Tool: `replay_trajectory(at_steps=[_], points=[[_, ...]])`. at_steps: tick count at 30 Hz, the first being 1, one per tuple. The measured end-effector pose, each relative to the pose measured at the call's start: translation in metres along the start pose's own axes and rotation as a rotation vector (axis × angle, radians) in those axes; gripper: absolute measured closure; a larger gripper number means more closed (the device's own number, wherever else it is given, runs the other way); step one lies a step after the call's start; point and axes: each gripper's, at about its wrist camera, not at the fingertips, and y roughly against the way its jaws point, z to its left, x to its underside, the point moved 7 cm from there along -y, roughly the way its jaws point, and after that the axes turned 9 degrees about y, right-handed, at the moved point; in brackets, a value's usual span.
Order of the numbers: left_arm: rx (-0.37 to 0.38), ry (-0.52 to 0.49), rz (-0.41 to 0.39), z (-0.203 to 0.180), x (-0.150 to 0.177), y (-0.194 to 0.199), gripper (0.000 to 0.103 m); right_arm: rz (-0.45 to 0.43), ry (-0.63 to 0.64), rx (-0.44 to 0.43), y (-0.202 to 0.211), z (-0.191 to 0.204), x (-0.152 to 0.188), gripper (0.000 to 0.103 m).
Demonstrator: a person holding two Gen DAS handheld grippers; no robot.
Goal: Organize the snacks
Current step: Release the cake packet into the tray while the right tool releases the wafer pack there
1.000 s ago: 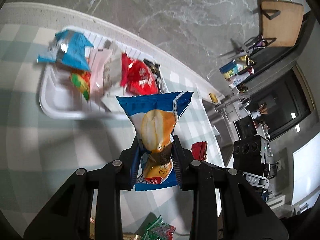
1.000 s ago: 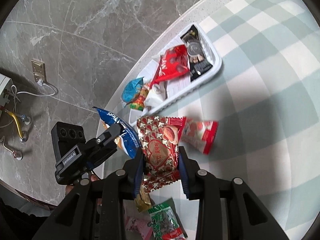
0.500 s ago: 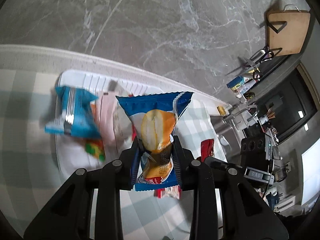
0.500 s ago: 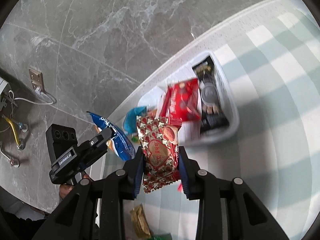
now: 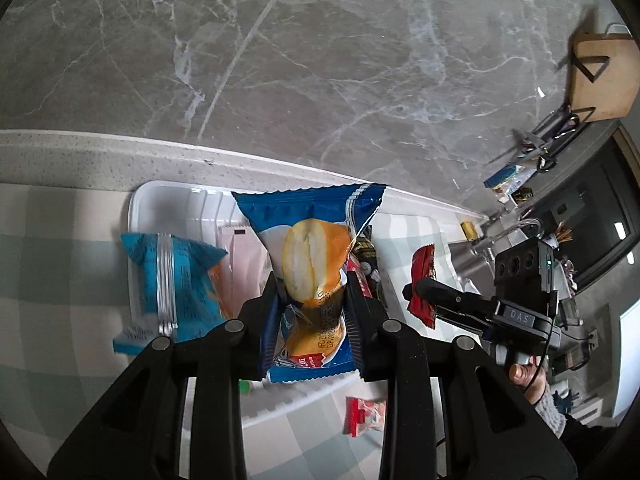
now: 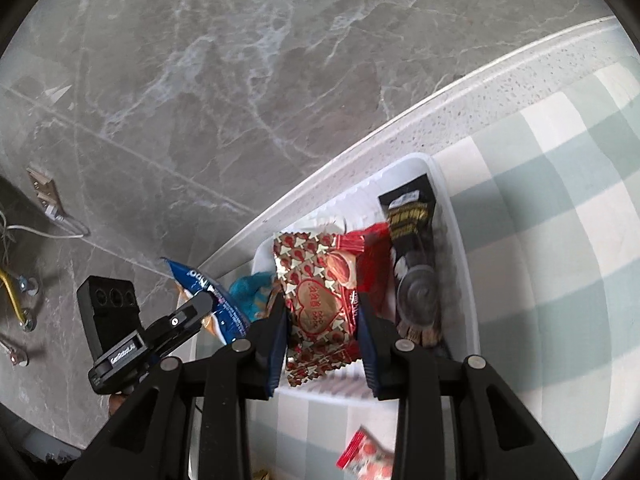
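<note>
The left gripper (image 5: 310,312) has its jaws clamped on a blue cake packet (image 5: 310,256), pinched around the lower half with the long axis running straight out along the fingers and the crimped top edge pointing away. The right gripper (image 6: 322,320) pinches a red heart-print packet (image 6: 316,292) the same way, lengthwise between the pads.

Beyond both sets of jaws, a little farther off and below, sits the white basket (image 5: 138,208), up against the far edge of the checked tablecloth (image 5: 48,264) by the marble wall. Both packets hang over its inside. The left one is over the middle, right of a teal packet (image 5: 168,276); the right one hangs left of the black wafer pack (image 6: 414,264). Neither hand looks nearer than the other; I'd say each only needs to let go.
</note>
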Motion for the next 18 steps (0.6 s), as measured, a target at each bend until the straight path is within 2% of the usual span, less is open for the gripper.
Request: replay_trajectory(at_steps=[5, 9, 13, 14, 16, 17, 18], points=[[-0.036, -0.009, 0.004, 0.004, -0.008, -0.016, 0.076, 0.009, -0.012, 0.033, -0.012, -0.013, -0.011, 0.067], [-0.096, -0.066, 0.007, 0.002, -0.011, -0.032, 0.075, 0.020, 0.002, 0.071, -0.018, -0.020, -0.015, 0.066], [-0.131, -0.098, 0.010, -0.002, -0.013, -0.044, 0.074, 0.034, 0.012, 0.093, -0.022, -0.022, -0.014, 0.060], [-0.137, -0.102, 0.009, -0.002, -0.013, -0.045, 0.072, 0.033, 0.021, 0.097, -0.022, -0.021, -0.014, 0.059], [-0.148, -0.108, 0.003, -0.002, -0.013, -0.046, 0.056, 0.032, 0.032, 0.110, -0.020, -0.021, -0.014, 0.056], [-0.148, -0.110, -0.003, -0.003, -0.014, -0.046, 0.052, 0.031, 0.037, 0.112, -0.019, -0.020, -0.015, 0.054], [-0.145, -0.112, -0.006, -0.004, -0.015, -0.047, 0.052, 0.030, 0.042, 0.116, -0.019, -0.020, -0.014, 0.054]])
